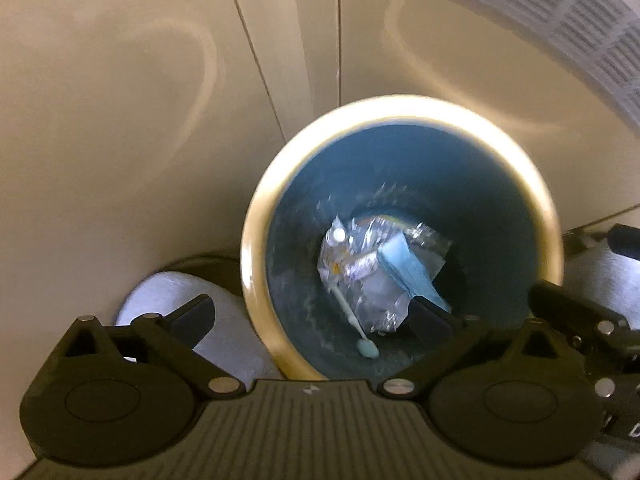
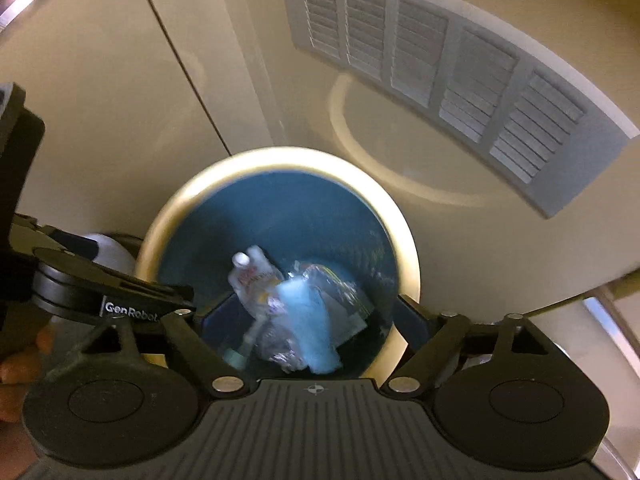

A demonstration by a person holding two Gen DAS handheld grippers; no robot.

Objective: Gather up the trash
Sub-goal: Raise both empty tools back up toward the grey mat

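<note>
A round bin with a cream rim [image 1: 252, 264] and a blue inside stands below both grippers. At its bottom lies trash: a crinkled clear wrapper [image 1: 372, 304], a light blue folded piece [image 1: 404, 264], a pouch with a white cap [image 1: 338, 236] and a white stick with a pale blue tip [image 1: 366, 346]. My left gripper [image 1: 314, 320] hangs open over the bin's near left rim, holding nothing. In the right wrist view the same bin rim [image 2: 280, 158], the pouch [image 2: 256, 272] and the blue piece [image 2: 308, 320] show. My right gripper [image 2: 314, 316] is open above the bin's mouth, empty.
A white round object [image 1: 160, 304] sits against the bin's left side. A white louvred vent [image 2: 440, 80] lies beyond the bin to the right. The cream surface around it has thin seam lines. A person's fingers [image 2: 24, 356] show at the left edge, by the other tool's black housing [image 2: 100, 296].
</note>
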